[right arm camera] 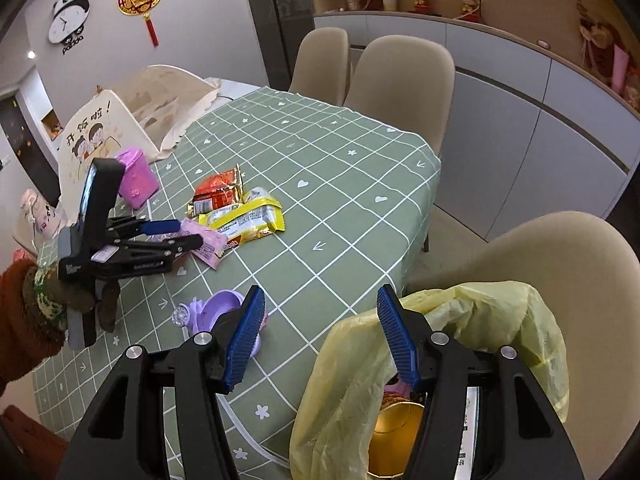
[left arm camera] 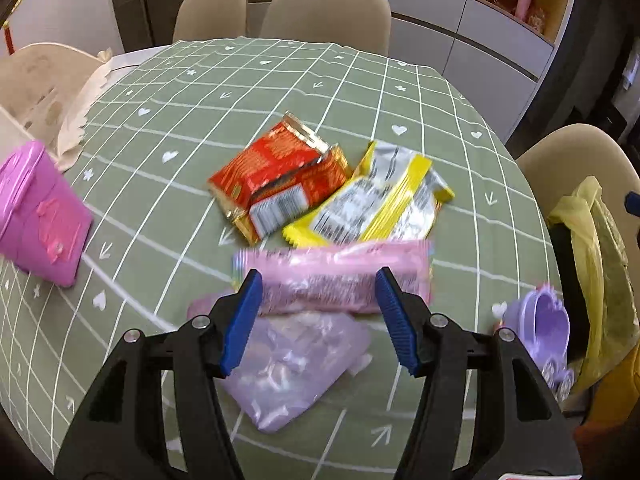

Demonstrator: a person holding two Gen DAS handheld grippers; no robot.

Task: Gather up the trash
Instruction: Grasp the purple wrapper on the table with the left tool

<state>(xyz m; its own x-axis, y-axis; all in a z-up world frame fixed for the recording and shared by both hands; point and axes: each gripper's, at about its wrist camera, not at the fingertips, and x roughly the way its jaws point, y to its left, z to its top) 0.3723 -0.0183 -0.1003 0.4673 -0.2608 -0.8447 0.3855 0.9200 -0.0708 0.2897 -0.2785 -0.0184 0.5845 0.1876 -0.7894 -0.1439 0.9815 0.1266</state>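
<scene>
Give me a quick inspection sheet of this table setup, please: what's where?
Surface: green checked tablecloth on a table.
Job's things: red wrapper, yellow wrapper, pink wrapper and a clear purplish bag lie clustered; yellow trash bag hangs at the table edge.
Clutter: pink toy bin, purple toy, canvas tote.
Grippers: left gripper open over the pink wrapper; right gripper open beside the trash bag.
Cables: nothing seen on the table.
Surroundings: beige chairs, cabinets, panda clock.

Black tool (left arm camera: pixel 318 320) frames, ribbed blue pads (left arm camera: pixel 240 324), silver screws; rust-red sleeve (right arm camera: pixel 20 320).
</scene>
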